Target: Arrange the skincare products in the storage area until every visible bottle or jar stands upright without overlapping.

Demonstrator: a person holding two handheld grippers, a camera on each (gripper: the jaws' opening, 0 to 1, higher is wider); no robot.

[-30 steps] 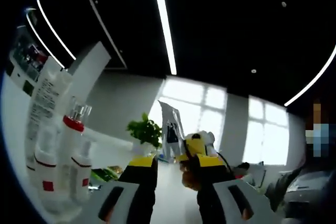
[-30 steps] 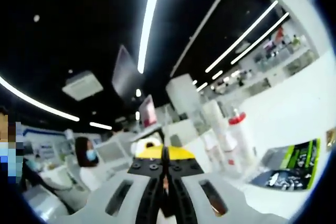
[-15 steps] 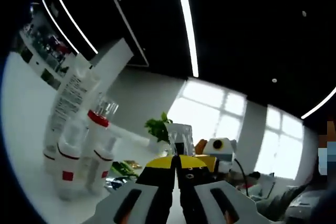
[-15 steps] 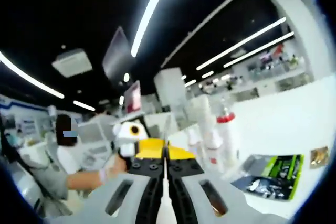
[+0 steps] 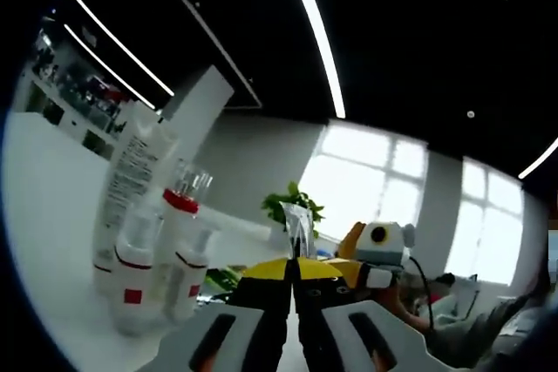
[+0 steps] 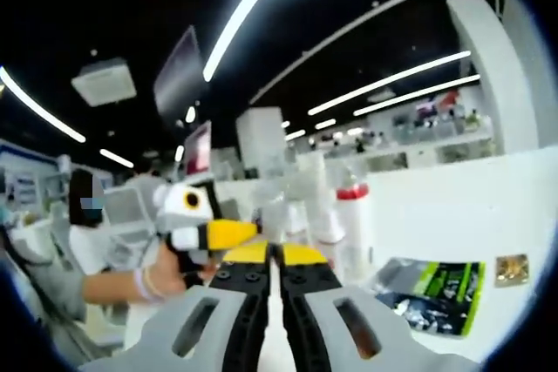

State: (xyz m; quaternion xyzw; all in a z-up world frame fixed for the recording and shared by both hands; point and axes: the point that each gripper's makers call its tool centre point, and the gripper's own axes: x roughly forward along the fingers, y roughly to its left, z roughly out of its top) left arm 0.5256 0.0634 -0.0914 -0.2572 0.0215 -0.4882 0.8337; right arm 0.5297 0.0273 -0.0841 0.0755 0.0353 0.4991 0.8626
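Two grippers show in each view, both held low over a white table (image 5: 52,215) and tipped up toward the ceiling. In the left gripper view the left gripper (image 5: 294,272) has its jaws pressed together on a thin silvery sachet (image 5: 299,228) that stands up from the tips. Just right of the sachet the right gripper (image 5: 370,254) reaches in, a hand wrapped behind it.

Left of the sachet, upright bottles stand close together on the table: a tall white tube (image 5: 131,176) with printed text at the back, a red-collared bottle (image 5: 174,233) with a clear cap beside it, and two short pump bottles (image 5: 131,272) with red bands in front.

In the right gripper view the right gripper (image 6: 275,260) has its jaws closed to a slit, nothing visible between them. The left gripper (image 6: 205,228) enters from the left, a hand (image 6: 161,272) holding it. Right of that, the same bottles (image 6: 353,224) stand upright, and a green-and-black sachet (image 6: 432,289) lies flat on the table beyond them, with a small gold square (image 6: 512,269) near it.
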